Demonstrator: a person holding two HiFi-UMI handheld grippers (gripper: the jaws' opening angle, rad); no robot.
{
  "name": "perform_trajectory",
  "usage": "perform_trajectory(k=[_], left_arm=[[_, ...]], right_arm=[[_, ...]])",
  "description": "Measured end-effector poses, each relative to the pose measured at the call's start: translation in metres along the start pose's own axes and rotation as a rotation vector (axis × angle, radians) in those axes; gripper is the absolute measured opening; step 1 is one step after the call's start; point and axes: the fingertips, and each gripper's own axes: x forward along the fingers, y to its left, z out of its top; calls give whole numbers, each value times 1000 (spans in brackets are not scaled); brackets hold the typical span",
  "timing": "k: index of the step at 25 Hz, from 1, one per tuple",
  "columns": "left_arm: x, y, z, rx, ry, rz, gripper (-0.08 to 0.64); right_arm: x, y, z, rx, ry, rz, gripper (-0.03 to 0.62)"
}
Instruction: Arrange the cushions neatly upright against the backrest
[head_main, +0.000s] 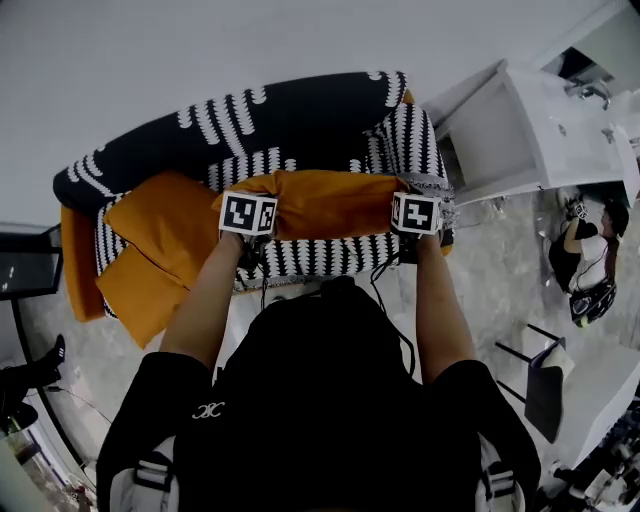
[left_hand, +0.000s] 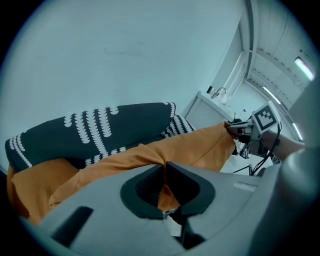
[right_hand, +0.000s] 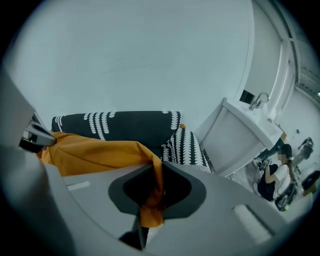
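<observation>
I have the left claw (left_hand: 164, 175) and right claw (right_hand: 157, 175) each clamped on a corner of the orange cushion (head_main: 330, 200), which hangs stretched over the sofa seat (head_main: 330, 258). Next, I reckon, it needs standing upright against the backrest (head_main: 280, 110), then releasing.

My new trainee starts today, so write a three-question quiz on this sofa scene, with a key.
1. True or false: the left gripper and right gripper are both shut on one orange cushion.
2. What lies on the sofa at the head view's left? A. another orange cushion B. a laptop C. a folded towel
3. Fill in: the backrest is black with ____ marks.
Key: 1 true; 2 A; 3 white.
</observation>
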Motion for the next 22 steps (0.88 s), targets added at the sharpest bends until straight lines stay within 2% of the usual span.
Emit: perform_trajectory(k=[6,9,22], left_arm=[[30,-4,26,-30,65,59,31],[49,-2,46,-50,69,79,31],[118,12,100,-113,105,127,32]], right_arm=[[50,-22,38,-29,14,64,49],[82,-33,57,-39,16,97,49],[159,-67,102,-45,74,132,51]])
